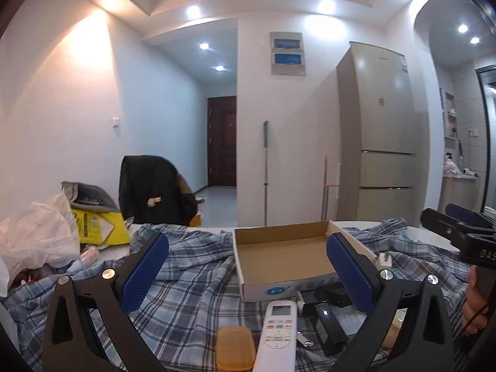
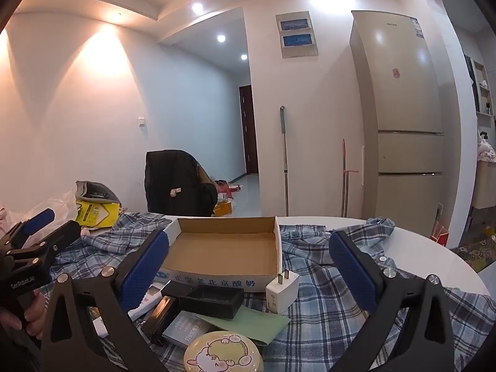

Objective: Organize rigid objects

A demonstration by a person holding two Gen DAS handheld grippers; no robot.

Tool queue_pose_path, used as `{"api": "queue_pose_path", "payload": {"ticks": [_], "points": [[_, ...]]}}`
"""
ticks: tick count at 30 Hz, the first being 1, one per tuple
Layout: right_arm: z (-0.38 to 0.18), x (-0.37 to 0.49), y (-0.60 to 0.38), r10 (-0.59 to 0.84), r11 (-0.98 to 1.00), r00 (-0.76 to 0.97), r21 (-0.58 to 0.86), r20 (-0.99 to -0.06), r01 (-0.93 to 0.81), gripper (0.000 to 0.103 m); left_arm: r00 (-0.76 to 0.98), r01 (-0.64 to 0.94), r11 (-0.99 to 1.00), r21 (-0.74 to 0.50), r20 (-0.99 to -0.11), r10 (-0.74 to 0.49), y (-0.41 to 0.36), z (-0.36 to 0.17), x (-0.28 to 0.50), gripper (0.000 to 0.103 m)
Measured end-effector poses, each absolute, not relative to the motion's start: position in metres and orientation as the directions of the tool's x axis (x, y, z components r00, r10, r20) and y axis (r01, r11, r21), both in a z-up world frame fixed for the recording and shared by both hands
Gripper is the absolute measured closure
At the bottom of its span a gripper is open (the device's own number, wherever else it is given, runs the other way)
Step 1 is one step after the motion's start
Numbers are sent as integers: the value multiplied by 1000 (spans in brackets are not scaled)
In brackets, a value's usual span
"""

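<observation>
**Both grippers spread wide before the box**

Left gripper [image 1: 247, 272] jaws released, empty, above the white remote control [image 1: 276, 334]. Shallow open cardboard box [image 2: 223, 248] sits on the blue plaid cloth [image 2: 325, 303]. Right gripper [image 2: 248, 271] likewise released, white plug adapter [image 2: 281, 291] between its fingers.

The cardboard box [image 2: 223, 248] carries the clearest print: blue characters "正宗老北京酸奶" along its near wall, beside a round blue logo too small to read. Left of the box, the left gripper [image 2: 46, 226] shows "GoRobot.AI" (small, partly blurred) on its black body. Right of the box in the left wrist view, the right gripper [image 1: 458, 220] bears "DAS", cut off.
</observation>
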State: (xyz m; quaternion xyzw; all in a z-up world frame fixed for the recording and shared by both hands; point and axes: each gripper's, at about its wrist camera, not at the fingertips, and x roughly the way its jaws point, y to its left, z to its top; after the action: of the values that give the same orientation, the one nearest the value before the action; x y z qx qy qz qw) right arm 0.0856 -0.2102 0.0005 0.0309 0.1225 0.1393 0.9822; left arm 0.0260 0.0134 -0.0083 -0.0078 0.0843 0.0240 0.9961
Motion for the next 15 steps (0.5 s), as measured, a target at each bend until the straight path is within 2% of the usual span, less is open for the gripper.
{"api": "queue_pose_path", "payload": {"ticks": [7, 15], "points": [[-5, 98, -217, 308, 950, 908, 151, -285, -275, 0, 973, -93, 996, -10, -213, 89, 17, -12, 34, 0], [-11, 112, -226, 354, 930, 871, 228, -341, -288, 0, 936, -179, 984, 11, -306, 174, 24, -20, 51, 0]]}}
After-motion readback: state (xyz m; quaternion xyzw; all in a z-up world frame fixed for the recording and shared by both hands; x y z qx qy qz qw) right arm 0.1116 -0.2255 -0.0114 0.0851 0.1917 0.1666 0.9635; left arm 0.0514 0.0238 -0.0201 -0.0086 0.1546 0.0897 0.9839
